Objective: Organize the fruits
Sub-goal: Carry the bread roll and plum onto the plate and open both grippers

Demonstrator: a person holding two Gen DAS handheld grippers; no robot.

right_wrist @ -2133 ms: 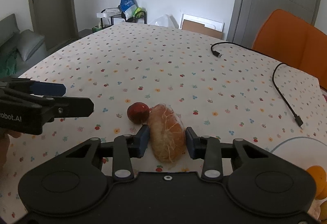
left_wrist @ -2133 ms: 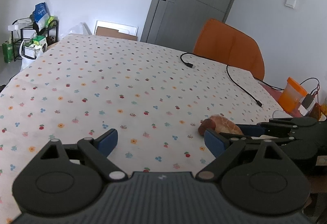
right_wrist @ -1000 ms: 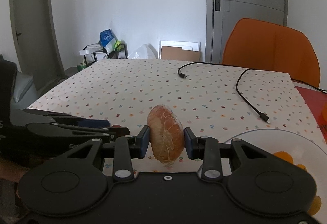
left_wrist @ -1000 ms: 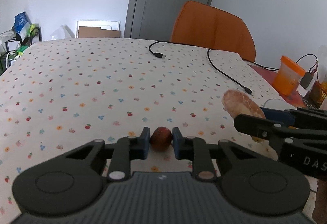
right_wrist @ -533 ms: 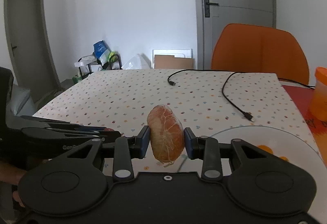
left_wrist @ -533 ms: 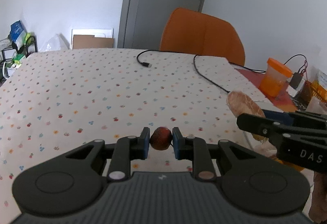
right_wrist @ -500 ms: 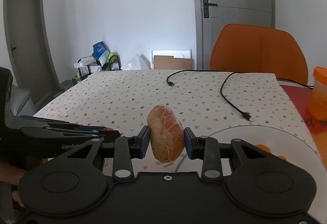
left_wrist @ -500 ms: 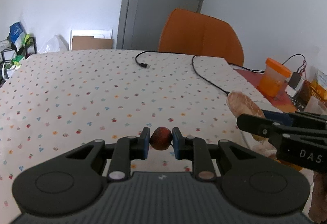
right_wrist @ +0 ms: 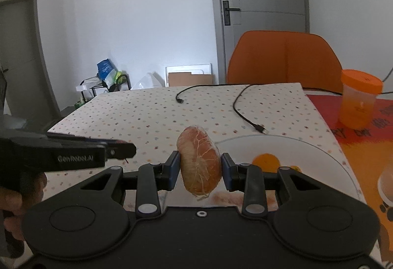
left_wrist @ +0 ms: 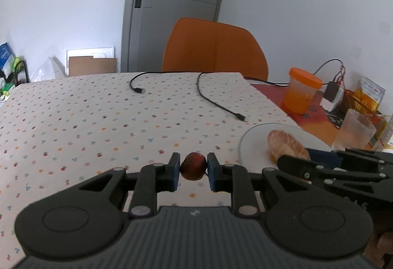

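Note:
My left gripper (left_wrist: 193, 172) is shut on a small dark red fruit (left_wrist: 193, 165) and holds it above the dotted tablecloth, left of a glass plate (left_wrist: 248, 143). My right gripper (right_wrist: 199, 168) is shut on a peeled orange-pink citrus segment (right_wrist: 199, 162) and holds it over the near edge of the plate (right_wrist: 319, 153). In the left wrist view the segment (left_wrist: 287, 146) and the right gripper (left_wrist: 294, 165) show over the plate. A small orange fruit (right_wrist: 266, 162) lies on the plate. The left gripper (right_wrist: 122, 147) shows at the left of the right wrist view.
A black cable (left_wrist: 216, 102) lies across the far part of the table. An orange chair (left_wrist: 213, 48) stands behind it. An orange-lidded jar (right_wrist: 358, 102), a clear cup (left_wrist: 356, 131) and packets (left_wrist: 371, 97) stand on the red mat at the right.
Both grippers have moved right toward the plate with their fruits. The citrus segment now hangs over the plate's near edge. Both stay shut.

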